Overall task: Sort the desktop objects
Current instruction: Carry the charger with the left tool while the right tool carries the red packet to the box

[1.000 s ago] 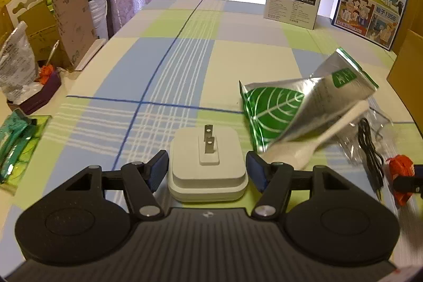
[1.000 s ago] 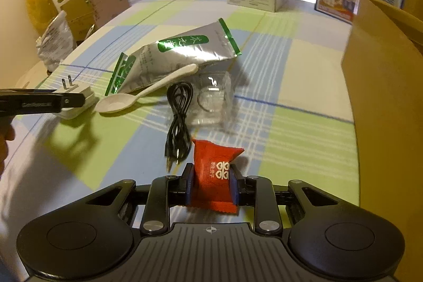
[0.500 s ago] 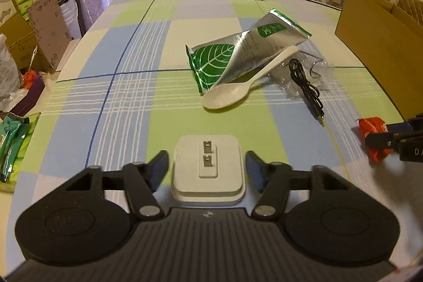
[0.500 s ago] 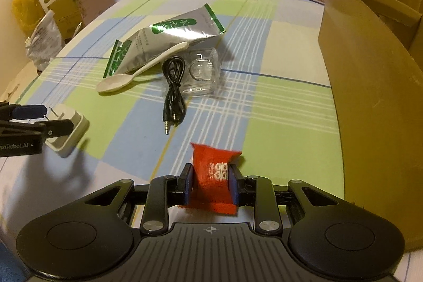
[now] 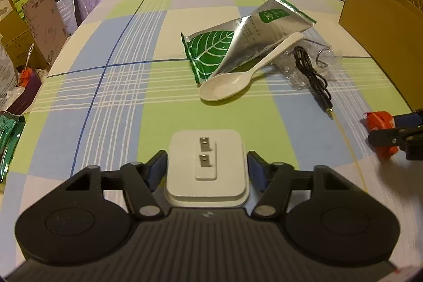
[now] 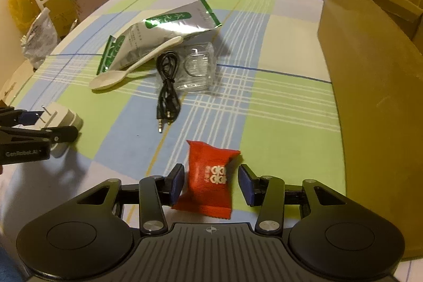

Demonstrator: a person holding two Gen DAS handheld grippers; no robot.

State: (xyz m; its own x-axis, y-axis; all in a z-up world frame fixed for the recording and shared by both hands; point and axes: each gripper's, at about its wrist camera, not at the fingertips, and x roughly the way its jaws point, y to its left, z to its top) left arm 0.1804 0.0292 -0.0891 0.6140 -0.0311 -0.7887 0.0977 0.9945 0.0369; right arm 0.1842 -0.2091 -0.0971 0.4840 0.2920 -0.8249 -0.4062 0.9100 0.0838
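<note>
On the checked table (image 5: 127, 86), the left gripper (image 5: 207, 165) has its jaws clamped on the white plug adapter (image 5: 206, 165), while the right gripper (image 6: 211, 184) has jaws apart around the red candy packet (image 6: 208, 179) lying beside the cardboard box (image 6: 370, 97).

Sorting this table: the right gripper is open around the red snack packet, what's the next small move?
Probably draw the right gripper straight back off the red snack packet: its jaws, clamped a moment ago, now stand clear on both sides and the packet lies on the tablecloth.
</note>
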